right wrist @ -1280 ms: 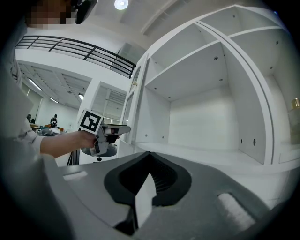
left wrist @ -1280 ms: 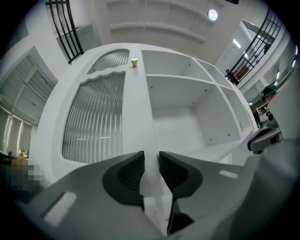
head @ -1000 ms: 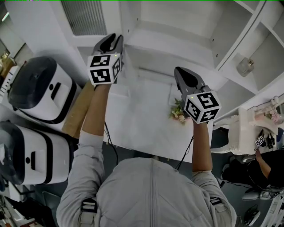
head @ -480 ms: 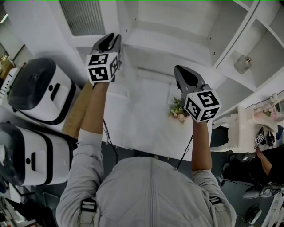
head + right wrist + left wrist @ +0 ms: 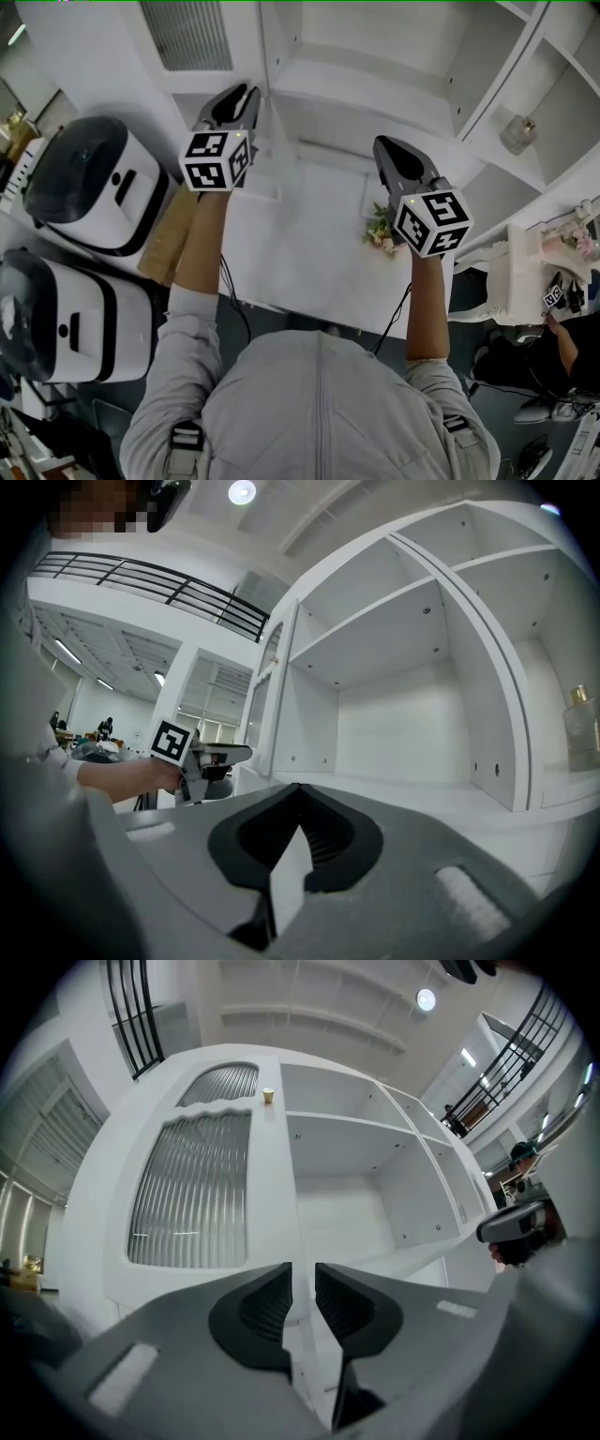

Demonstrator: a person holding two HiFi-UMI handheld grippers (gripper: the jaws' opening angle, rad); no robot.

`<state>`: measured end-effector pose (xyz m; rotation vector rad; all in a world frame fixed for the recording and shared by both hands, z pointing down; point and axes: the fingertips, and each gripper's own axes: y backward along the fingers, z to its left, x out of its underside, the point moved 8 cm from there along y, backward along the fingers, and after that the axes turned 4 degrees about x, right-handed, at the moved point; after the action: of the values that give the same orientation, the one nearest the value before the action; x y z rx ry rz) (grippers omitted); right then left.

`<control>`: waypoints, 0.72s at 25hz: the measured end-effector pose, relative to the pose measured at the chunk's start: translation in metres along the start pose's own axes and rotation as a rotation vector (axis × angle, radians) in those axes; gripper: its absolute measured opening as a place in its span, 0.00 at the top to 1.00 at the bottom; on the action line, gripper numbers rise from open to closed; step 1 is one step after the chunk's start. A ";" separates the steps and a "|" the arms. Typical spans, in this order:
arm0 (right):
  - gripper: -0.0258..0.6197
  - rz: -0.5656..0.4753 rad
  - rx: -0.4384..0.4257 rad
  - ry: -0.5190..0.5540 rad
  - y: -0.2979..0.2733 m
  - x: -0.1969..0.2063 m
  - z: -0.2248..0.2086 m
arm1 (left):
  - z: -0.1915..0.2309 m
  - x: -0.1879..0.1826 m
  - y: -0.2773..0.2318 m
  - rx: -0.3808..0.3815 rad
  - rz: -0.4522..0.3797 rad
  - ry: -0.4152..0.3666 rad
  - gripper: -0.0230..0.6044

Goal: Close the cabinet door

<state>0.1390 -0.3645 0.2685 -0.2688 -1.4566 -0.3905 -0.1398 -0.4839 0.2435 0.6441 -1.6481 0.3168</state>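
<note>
The door [image 5: 192,1190], paned with ribbed glass, stands open at the left of the cabinet [image 5: 349,1213]. The left tongs [image 5: 302,1274] point at the door's free edge. Their jaws have just been closing and now stand a narrow gap apart. The edge lines up with that gap, but the pads do not press on it. The right tongs [image 5: 298,791] are together with nothing between them. They are held level over the white surface [image 5: 300,253], just beside some flowers [image 5: 380,234].
</note>
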 end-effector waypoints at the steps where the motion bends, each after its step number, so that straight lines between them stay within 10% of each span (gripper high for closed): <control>1: 0.96 -0.002 -0.002 -0.002 -0.001 0.000 0.000 | -0.001 0.001 0.006 0.005 0.010 -0.013 0.82; 18: 0.96 0.000 -0.118 0.012 -0.038 0.005 0.042 | 0.007 0.016 0.140 -0.088 0.056 -0.084 0.94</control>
<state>0.0857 -0.3819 0.2759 -0.3607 -1.4243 -0.4784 -0.2272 -0.3785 0.2793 0.5519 -1.7531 0.2590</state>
